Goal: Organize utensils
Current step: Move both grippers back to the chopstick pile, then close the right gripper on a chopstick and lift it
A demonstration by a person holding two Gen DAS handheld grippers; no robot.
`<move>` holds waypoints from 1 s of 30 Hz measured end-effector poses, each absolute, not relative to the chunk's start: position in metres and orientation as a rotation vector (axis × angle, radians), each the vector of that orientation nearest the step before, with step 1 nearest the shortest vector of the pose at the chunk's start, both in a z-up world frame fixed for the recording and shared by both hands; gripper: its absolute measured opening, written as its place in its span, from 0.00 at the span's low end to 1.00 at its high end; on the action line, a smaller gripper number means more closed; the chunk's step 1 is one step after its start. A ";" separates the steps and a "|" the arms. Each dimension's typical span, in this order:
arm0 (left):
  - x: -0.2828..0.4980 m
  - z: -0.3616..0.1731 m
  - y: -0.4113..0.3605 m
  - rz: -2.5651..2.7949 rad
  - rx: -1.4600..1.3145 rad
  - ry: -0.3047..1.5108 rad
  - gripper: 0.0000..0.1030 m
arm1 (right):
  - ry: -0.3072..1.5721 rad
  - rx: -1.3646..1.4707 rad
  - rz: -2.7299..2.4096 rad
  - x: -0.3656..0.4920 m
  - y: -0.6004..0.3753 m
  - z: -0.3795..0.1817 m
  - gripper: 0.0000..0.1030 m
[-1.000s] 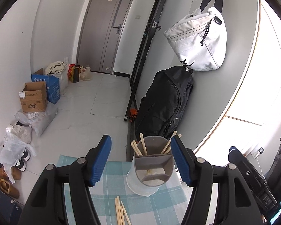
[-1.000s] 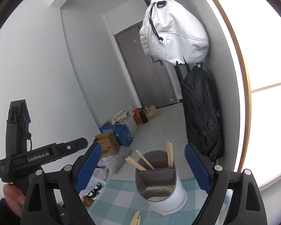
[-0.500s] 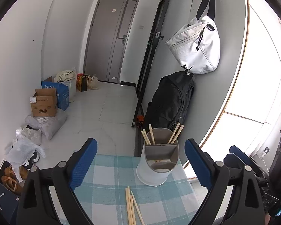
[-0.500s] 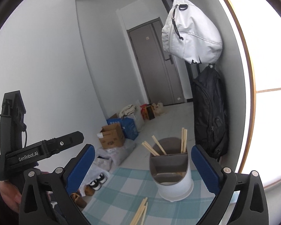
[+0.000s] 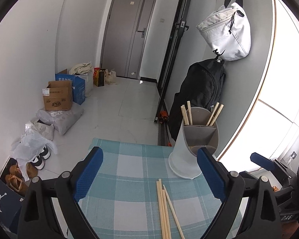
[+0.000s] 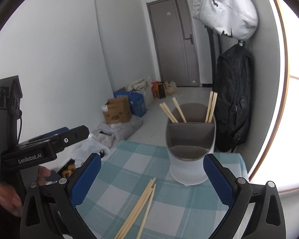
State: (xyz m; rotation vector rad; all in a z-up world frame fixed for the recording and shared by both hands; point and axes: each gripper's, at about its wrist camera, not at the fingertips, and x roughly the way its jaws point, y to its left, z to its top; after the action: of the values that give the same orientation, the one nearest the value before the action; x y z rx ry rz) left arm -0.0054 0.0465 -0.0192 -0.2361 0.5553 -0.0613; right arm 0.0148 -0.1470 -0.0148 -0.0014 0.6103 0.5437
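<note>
Both tools, left tool [image 5: 149, 171] and right tool [image 6: 152, 176], spread wide above loose chopsticks [image 5: 165, 209] near the holder [image 5: 193, 145].

"genrobot.ai" on left gripper [image 6: 147, 173] (white print)

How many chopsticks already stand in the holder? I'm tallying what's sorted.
4 show: two lean left in the holder, two stand at its right. More could sit hidden inside.
</note>
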 end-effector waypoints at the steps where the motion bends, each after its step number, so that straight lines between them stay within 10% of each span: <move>1: -0.004 -0.025 0.051 -0.057 -0.247 0.566 0.90 | 0.640 -0.004 0.546 0.018 -0.145 -0.021 0.99; 18: 0.019 -0.069 0.109 0.030 -0.428 0.759 0.90 | 1.298 -0.167 0.549 0.088 -0.081 -0.155 0.20; 30: 0.021 -0.072 0.121 0.024 -0.488 0.781 0.90 | 1.299 -0.340 0.455 0.090 -0.063 -0.163 0.06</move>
State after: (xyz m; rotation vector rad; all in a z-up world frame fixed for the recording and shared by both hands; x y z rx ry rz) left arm 0.0214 0.1212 -0.0719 -0.4878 0.7809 0.0241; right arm 0.0898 -0.0625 -0.1632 -0.3396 1.2994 0.4548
